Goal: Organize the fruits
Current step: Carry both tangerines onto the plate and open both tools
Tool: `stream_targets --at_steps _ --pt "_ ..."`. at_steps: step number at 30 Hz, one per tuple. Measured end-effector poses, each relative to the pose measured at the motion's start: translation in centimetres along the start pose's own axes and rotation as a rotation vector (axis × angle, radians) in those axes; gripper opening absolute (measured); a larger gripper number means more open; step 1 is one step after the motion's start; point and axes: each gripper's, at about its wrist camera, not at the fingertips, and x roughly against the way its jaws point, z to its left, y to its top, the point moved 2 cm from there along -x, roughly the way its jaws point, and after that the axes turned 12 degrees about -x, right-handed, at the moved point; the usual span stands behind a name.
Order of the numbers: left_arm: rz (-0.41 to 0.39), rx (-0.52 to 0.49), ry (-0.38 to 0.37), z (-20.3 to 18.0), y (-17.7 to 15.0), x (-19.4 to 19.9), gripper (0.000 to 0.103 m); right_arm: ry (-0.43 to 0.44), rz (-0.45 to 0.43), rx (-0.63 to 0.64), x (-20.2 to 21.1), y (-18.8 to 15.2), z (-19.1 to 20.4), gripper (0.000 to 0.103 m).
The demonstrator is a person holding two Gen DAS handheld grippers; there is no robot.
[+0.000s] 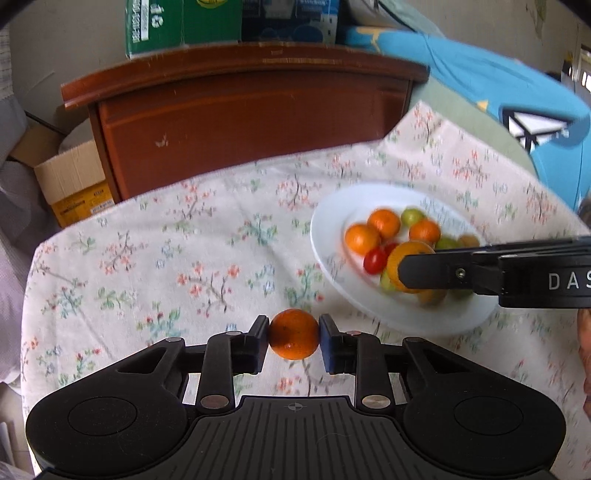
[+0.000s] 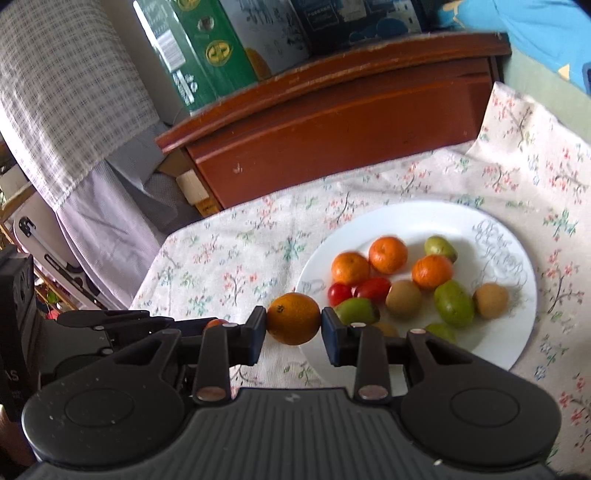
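Note:
My left gripper [image 1: 293, 334] is shut on a small orange [image 1: 293, 332] above the floral tablecloth, left of the white plate [image 1: 332, 229]. My right gripper [image 2: 293, 325] is shut on a larger orange [image 2: 293, 323] over the plate's [image 2: 517, 332] left rim. In the left wrist view the right gripper [image 1: 413, 271] reaches in from the right with its orange [image 1: 397, 260] above the plate. The plate holds three oranges [image 2: 388, 254], two red tomatoes [image 2: 373, 288], green fruits [image 2: 454, 302] and brown kiwis [image 2: 491, 301]. The left gripper [image 2: 207, 325] shows at the left in the right wrist view.
A floral cloth [image 1: 184, 240] covers the table. A brown wooden cabinet [image 1: 251, 122] stands behind it with green and blue boxes [image 1: 184, 22] on top. A cardboard box [image 1: 74, 181] sits at the left. Blue fabric [image 1: 498, 85] lies at the far right.

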Motion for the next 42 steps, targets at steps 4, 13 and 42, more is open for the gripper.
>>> stream_targets --at_steps 4,13,42 --pt "-0.043 0.026 0.003 0.0 1.4 0.6 0.026 0.003 -0.051 -0.019 1.2 1.4 -0.4 0.033" --pt "-0.117 0.071 -0.036 -1.0 4.3 1.6 0.026 -0.028 -0.159 -0.076 3.8 4.3 -2.4 0.033" --pt "-0.091 0.063 -0.165 -5.9 5.2 -3.1 0.026 -0.148 -0.171 -0.261 3.0 5.0 -8.5 0.033"
